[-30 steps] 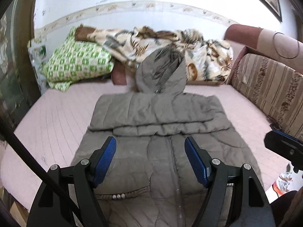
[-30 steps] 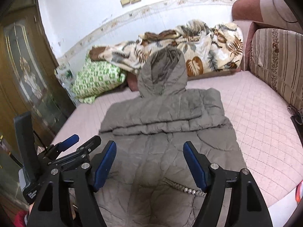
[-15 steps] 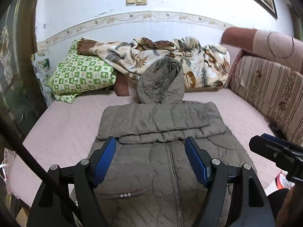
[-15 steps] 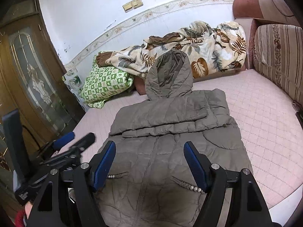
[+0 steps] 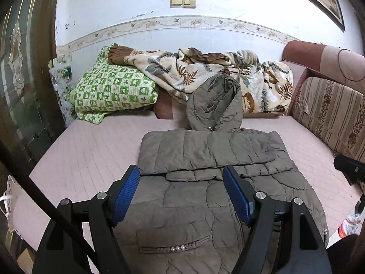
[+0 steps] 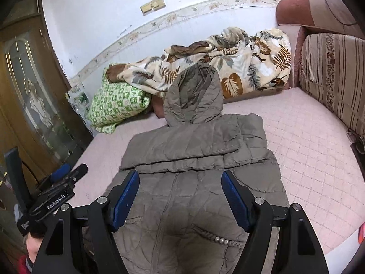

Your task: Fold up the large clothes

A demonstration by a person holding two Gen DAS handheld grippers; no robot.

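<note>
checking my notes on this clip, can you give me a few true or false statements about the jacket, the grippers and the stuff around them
1. Both sleeves of the grey jacket are folded across its chest. True.
2. The left gripper is clamped on the jacket hem. False: its jaws are open and hold nothing.
3. The hood lies flat, pointing toward the leaf-print blanket. True.
4. The green checked pillow sits on top of the jacket. False: it lies apart, near the wall.
5. The right gripper is shut. False: it is open above the jacket.
</note>
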